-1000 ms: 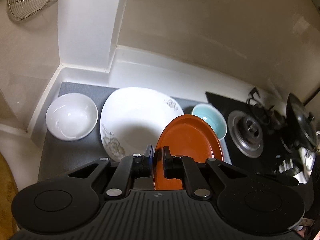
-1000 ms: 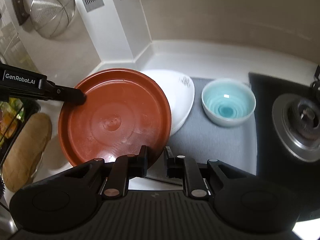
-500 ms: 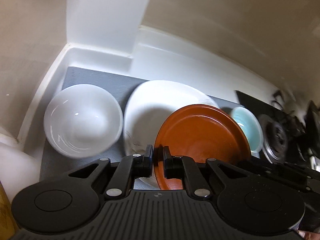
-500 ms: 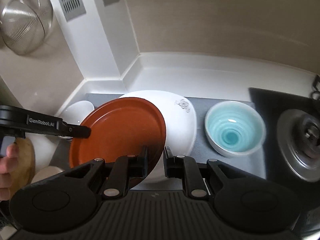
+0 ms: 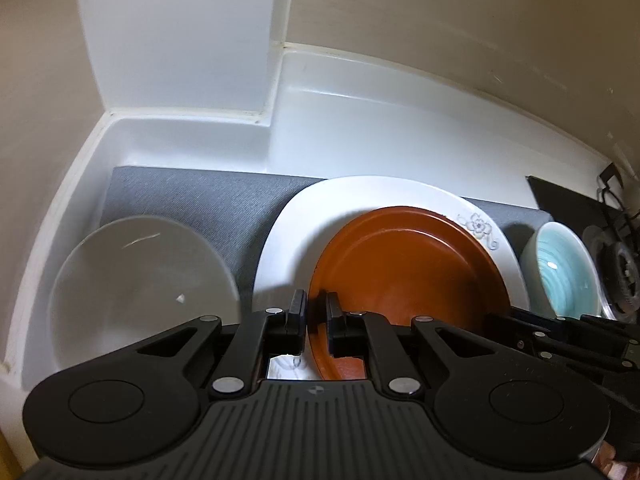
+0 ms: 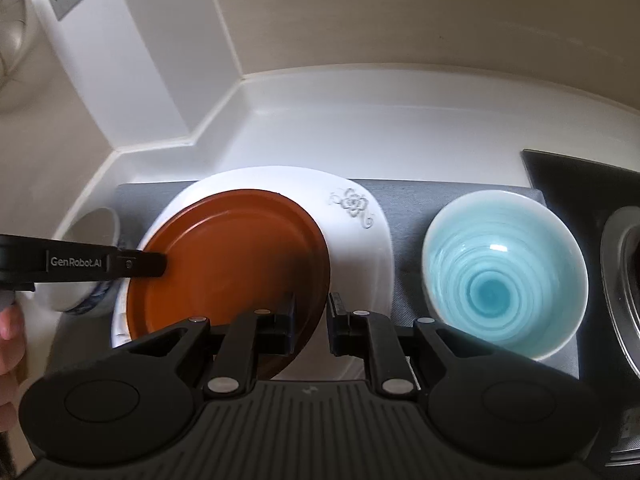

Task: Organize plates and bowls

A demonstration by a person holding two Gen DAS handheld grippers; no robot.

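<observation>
Grey mat (image 5: 208, 196) in white counter corner (image 5: 192, 136)

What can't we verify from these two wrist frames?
- Whether the orange plate rests flat on the white floral plate: near rims are hidden by the right gripper body in the right wrist view.
- Left gripper contact on the plate rim: only partly visible behind its own fingers in the left wrist view.
- White bowl: blurred in the left wrist view, mostly hidden by the left gripper's arm in the right.
- Stove burner: cut off by the right edge.
</observation>
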